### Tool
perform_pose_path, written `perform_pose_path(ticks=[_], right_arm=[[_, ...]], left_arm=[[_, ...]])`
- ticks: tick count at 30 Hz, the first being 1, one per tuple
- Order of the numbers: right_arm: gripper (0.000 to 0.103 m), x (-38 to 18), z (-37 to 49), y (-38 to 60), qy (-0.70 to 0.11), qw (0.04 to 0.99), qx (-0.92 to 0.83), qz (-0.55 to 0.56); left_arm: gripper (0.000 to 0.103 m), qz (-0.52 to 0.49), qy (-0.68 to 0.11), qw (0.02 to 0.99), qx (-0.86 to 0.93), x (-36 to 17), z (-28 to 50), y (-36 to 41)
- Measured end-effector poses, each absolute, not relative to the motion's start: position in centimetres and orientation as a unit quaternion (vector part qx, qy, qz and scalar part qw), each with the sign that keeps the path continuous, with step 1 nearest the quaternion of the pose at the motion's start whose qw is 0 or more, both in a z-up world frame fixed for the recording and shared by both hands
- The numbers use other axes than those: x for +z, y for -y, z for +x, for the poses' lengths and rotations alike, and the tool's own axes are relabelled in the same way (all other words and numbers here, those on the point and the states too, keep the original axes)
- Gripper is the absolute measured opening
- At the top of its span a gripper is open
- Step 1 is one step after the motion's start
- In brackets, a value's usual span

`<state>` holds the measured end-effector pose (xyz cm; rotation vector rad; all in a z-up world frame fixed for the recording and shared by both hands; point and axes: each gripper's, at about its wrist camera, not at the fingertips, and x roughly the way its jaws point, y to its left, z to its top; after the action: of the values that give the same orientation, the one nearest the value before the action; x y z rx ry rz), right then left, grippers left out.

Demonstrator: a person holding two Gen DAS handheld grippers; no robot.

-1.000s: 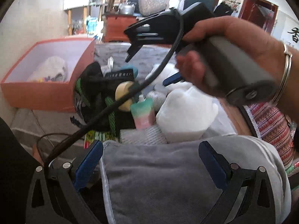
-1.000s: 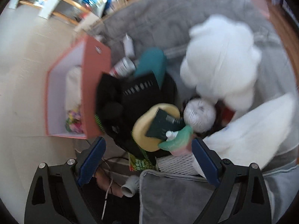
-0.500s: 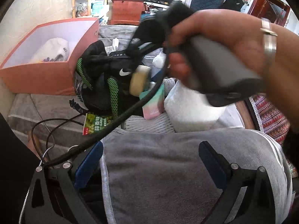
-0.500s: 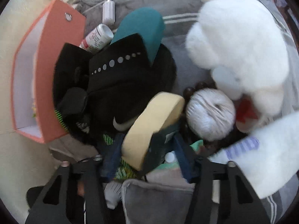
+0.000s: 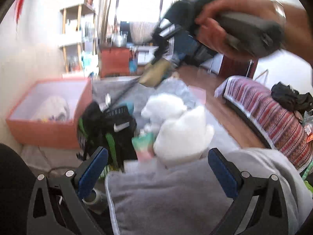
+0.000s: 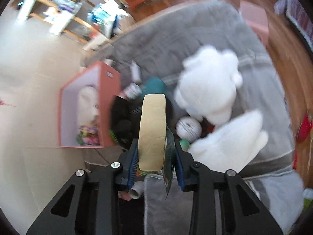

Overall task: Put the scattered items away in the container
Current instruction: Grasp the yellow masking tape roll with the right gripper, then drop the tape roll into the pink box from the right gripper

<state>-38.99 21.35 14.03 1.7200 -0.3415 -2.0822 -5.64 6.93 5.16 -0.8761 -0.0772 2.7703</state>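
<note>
My right gripper (image 6: 155, 156) is shut on a yellow sponge (image 6: 152, 131) with a dark green scouring side, held in the air above the pile; it also shows in the left wrist view (image 5: 154, 73). The orange box (image 6: 109, 105) with a white lining stands to the left (image 5: 49, 133) and holds a white cloth item and a colourful item. My left gripper (image 5: 156, 168) is open and empty, low over a grey blanket (image 5: 176, 199). The pile holds a black bag (image 5: 109, 129), white plush toys (image 5: 182, 133), a yarn ball (image 6: 188, 127) and a pastel bottle (image 5: 144, 145).
A teal item (image 6: 154, 86) and a small can (image 6: 134, 91) lie by the box. A striped red cushion (image 5: 273, 121) is at the right. Shelves (image 5: 78, 39) and an orange cabinet (image 5: 114, 62) stand behind. A wooden floor lies beyond the blanket.
My right gripper closed on the yellow sponge in the pile and lifted it up and away from the pile. My left gripper stayed open over the blanket.
</note>
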Motion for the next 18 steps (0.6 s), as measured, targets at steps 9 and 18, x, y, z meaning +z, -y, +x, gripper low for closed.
perform_pose_path(ticks=[9,18], right_arm=[[0.033,27.1,-36.2,-1.9,0.010,0.371,-0.764,0.527],[0.088,30.6,-32.6,6.8,-0.087,0.382,-0.808,0.440]], left_arm=[[0.103,-0.149,0.041,0.143,0.978,10.0,-1.3,-4.7],[0.103,-0.176,0.056,0.136,0.973,9.8,-2.2,-4.2]])
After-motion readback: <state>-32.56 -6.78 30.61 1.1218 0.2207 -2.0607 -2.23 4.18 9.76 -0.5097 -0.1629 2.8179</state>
